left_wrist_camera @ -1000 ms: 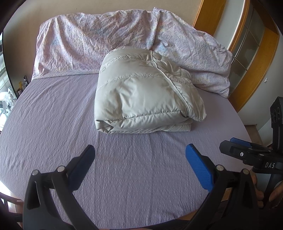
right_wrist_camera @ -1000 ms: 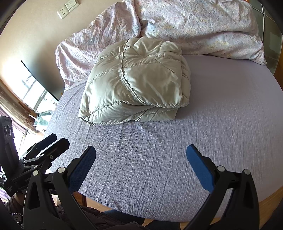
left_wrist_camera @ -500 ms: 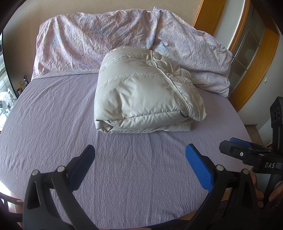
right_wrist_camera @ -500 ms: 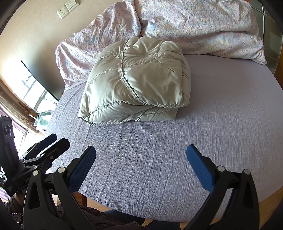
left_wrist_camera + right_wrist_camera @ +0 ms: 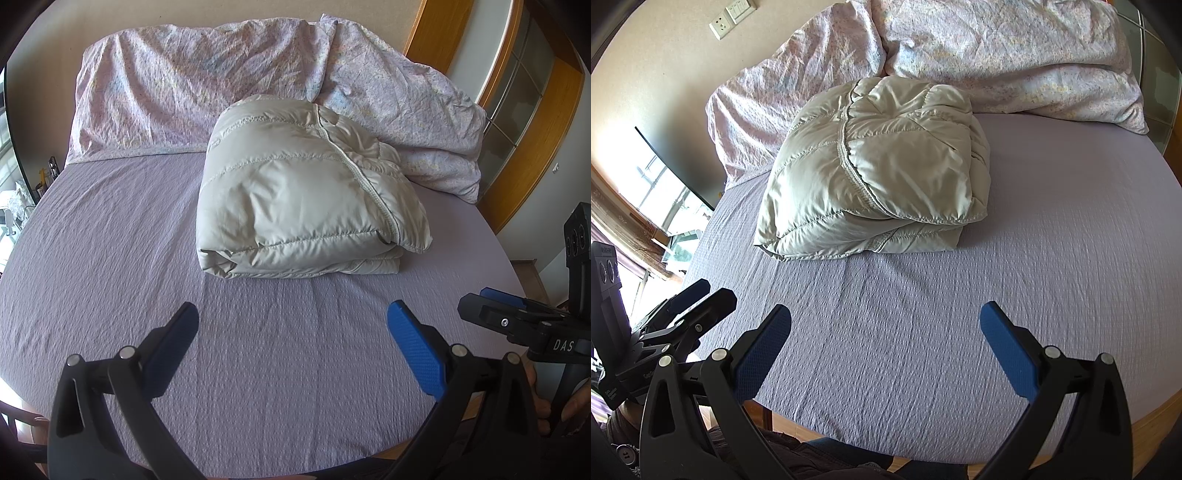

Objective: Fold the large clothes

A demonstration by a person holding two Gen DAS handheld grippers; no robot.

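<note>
- Over at the left edge of the bed (image 5: 110, 240), bright window (image 5: 661, 192) light comes in beside a dark flat panel (image 5: 679, 173) that leans along the wall.
- The left claw (image 5: 291, 332) hangs above the near part of the lilac sheet, its blue-padded fingers (image 5: 413, 350) spread wide with nothing between them.
- Past it, near the middle of the bed, lies the pale grey puffer jacket (image 5: 303, 192), folded into a thick bundle; its zipper seam curves across the top, and the stacked layers show along the near edge.
- Its far side sits up against the two crumpled floral pillows (image 5: 192, 96) at the head of the bed.
- The right claw (image 5: 886, 332) hovers above the sheet too, well apart from the jacket, fingers (image 5: 1008, 354) likewise wide and gripping nothing.
- From the left wrist view, that right claw shows low at the right edge, with a hand (image 5: 543, 406) on its handle.
- Farthest right stands a wooden door frame (image 5: 532, 140) with glass panes.
</note>
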